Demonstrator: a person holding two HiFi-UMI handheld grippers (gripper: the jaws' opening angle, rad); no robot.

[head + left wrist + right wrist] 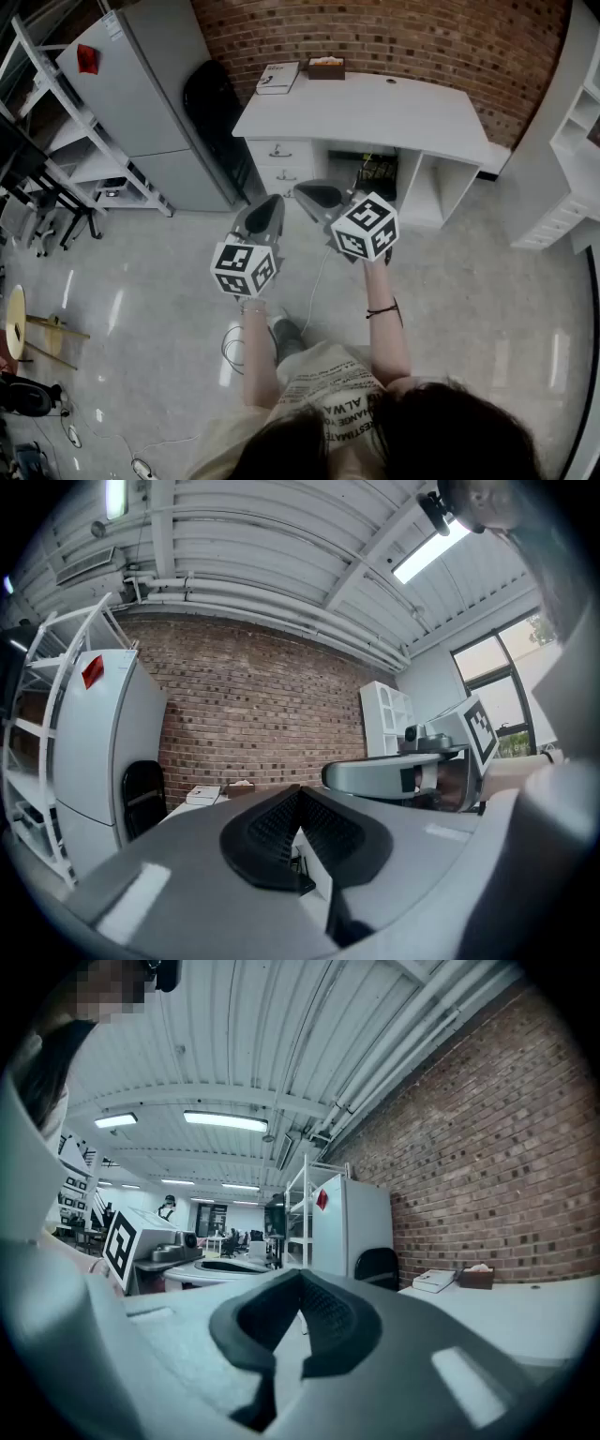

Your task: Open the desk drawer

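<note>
The person stands on the floor (487,309) in front of a white desk (375,108) that is placed against the brick wall (422,37), and holds one gripper in each hand at chest height. The drawer (278,150) is in the left part of the desk, at the top of a small stack of drawers. It is closed, and both grippers are well apart from it. How many drawers the stack has is not clear from this height, probably three. The left gripper (267,211) points toward the desk. In its own view its jaws are together, the dark pads (272,832) meet at the tip and nothing is held between them. The right gripper (319,195) is just beside the left one, and its jaws are also together and empty, as the right gripper view shows. On the desk, near the wall, a book (278,77) and a small box (326,67) lie side by side. A black chair (217,112) stands between the desk and a grey cabinet (155,94).
</note>
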